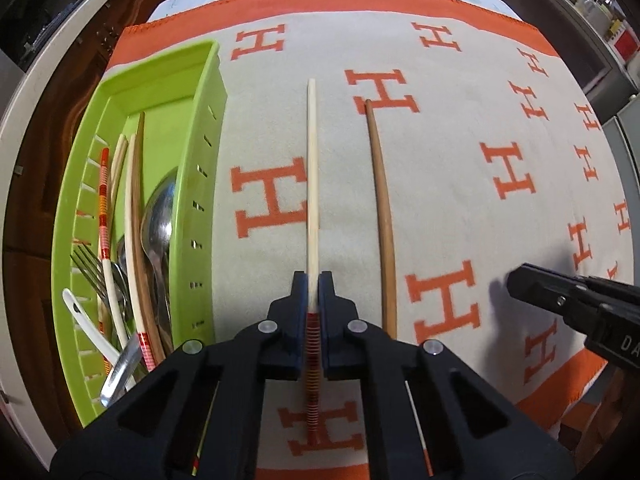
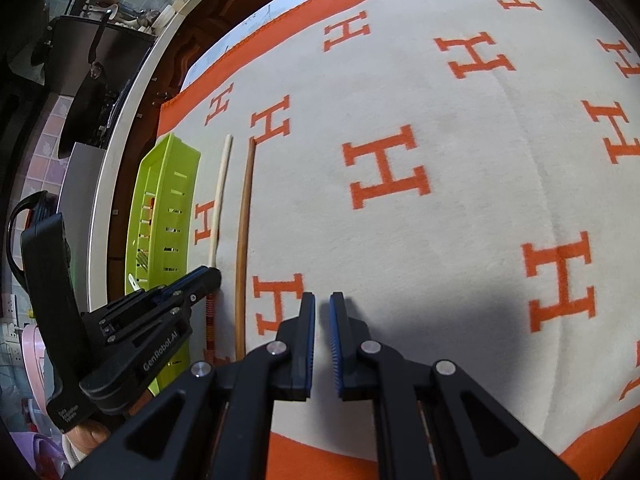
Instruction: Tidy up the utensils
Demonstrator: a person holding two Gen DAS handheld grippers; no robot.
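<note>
Green tray (image 1: pixel 200 92), left of frame, already holds cutlery. Cream chopstick (image 1: pixel 312 168) at centre: light, stiff, slick; left gripper (image 1: pixel 313 280) clamped on it near ribbed red end, likely best hold. Brown chopstick (image 1: pixel 380 200) lies just right. Right gripper (image 2: pixel 322 300) empty, jaws slightly apart.

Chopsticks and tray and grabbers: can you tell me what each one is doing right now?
Cream chopstick: lying on the blanket, pinched by the left gripper.
Brown chopstick: lying loose on the blanket, untouched.
Green tray: already holds chopsticks, a spoon and a fork.
Left gripper: shut on the cream chopstick.
Right gripper: open a little, holding nothing.
Blanket: spread flat under everything.
</note>
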